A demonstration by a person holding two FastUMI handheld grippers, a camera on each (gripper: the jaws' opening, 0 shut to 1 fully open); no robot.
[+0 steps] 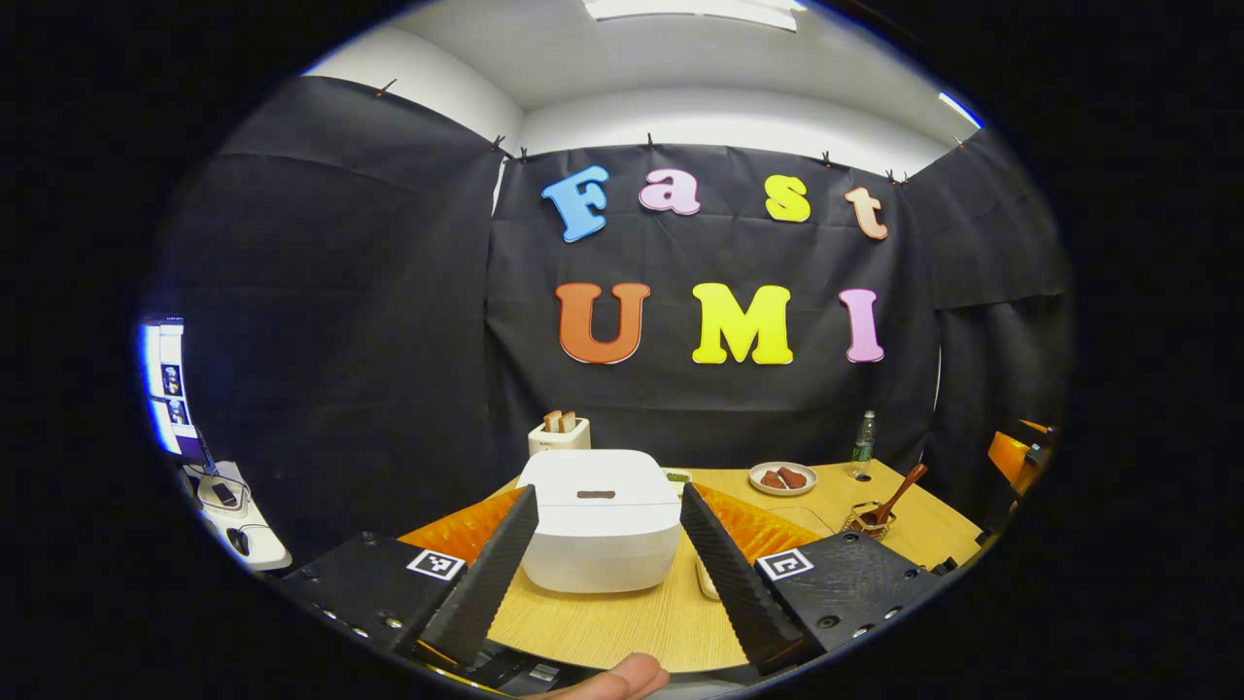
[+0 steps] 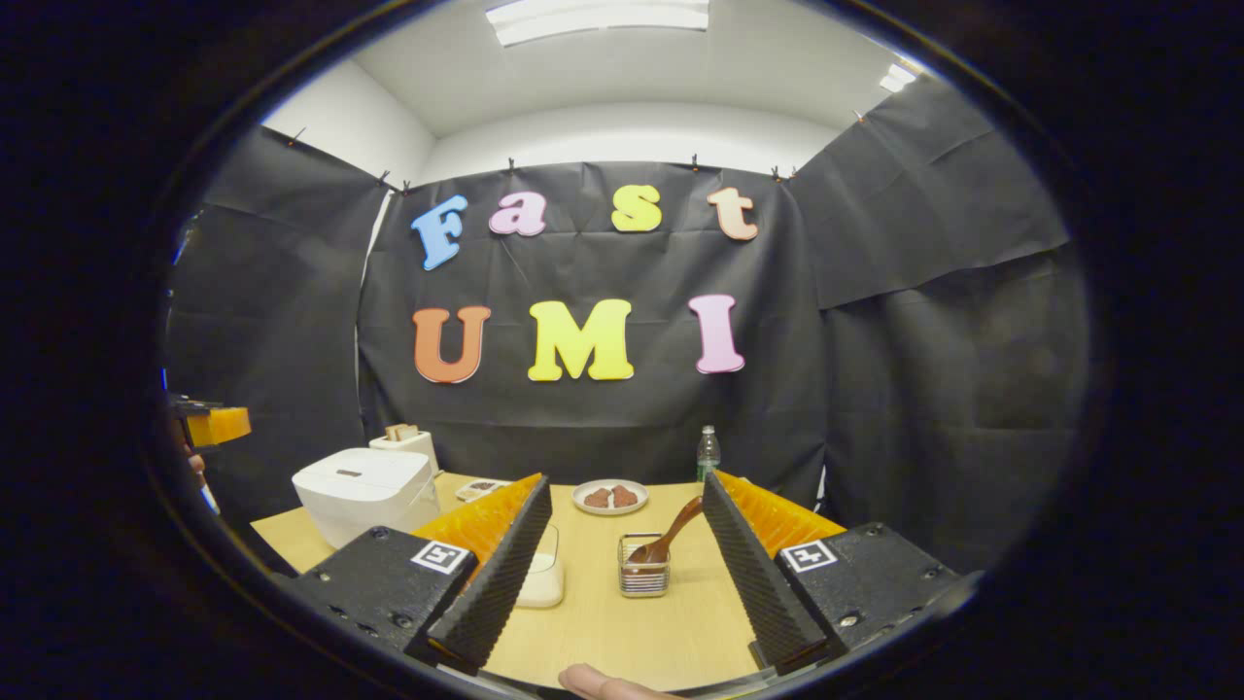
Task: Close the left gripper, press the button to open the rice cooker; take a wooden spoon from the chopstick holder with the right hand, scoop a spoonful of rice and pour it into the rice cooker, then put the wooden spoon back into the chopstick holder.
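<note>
Nothing done yet: rice cooker (image 1: 603, 520) lid down, wooden spoon (image 2: 671, 533) in chopstick holder (image 2: 642, 576), both grippers' fingers spread wide w/ nothing held.

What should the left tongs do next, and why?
Probably close the left tongs first. Their fingers stand wide apart, framing the white rice cooker, whose lid is down and whose button sits on top, untouched. Closed fingers would make one tip to press it. The wooden spoon waits in the chopstick holder.
</note>
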